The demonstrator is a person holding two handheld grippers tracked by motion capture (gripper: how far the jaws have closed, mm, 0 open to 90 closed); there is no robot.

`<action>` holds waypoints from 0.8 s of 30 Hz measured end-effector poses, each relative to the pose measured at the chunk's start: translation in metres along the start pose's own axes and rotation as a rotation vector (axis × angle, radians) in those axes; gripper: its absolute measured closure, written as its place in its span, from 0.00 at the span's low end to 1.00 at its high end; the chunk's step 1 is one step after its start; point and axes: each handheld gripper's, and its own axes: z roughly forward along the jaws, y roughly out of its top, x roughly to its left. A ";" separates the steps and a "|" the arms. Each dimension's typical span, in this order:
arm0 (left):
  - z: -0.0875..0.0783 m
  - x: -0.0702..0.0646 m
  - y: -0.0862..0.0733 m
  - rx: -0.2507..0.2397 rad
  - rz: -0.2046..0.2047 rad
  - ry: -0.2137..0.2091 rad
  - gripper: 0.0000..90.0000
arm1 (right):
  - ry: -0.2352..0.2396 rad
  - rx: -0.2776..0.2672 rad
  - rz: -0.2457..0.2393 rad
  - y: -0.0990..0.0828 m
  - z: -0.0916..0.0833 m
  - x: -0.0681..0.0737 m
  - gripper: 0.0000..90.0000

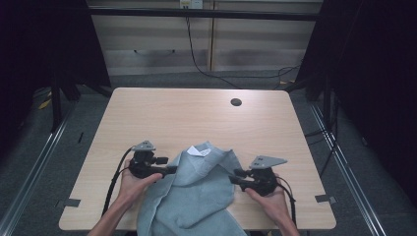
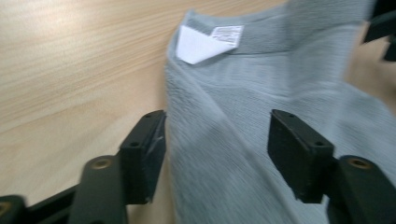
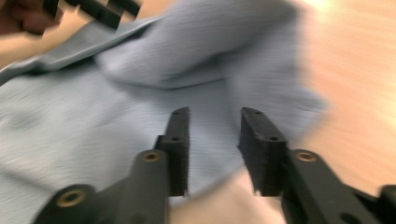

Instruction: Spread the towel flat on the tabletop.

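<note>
Two grippers, one in each of my hands, sit at either side of a grey towel (image 1: 196,191) lying rumpled on the near half of the wooden table (image 1: 162,115), its near end hanging over the edge. At left, my left gripper (image 2: 217,156) stands wide, towel edge between its pads, not pinched. A white label (image 2: 205,43) shows at the far hem. At right, my right gripper (image 3: 215,151) is partly open over the cloth.

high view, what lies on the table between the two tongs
The grey towel lies between the left tongs and the right tongs in the high view, crumpled, with a white label at its far edge, and hanging over the table edge.
</note>
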 end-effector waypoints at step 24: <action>-0.050 0.040 0.011 -0.235 -0.063 0.052 0.94 | -0.116 -0.126 0.032 0.070 -0.031 -0.059 1.00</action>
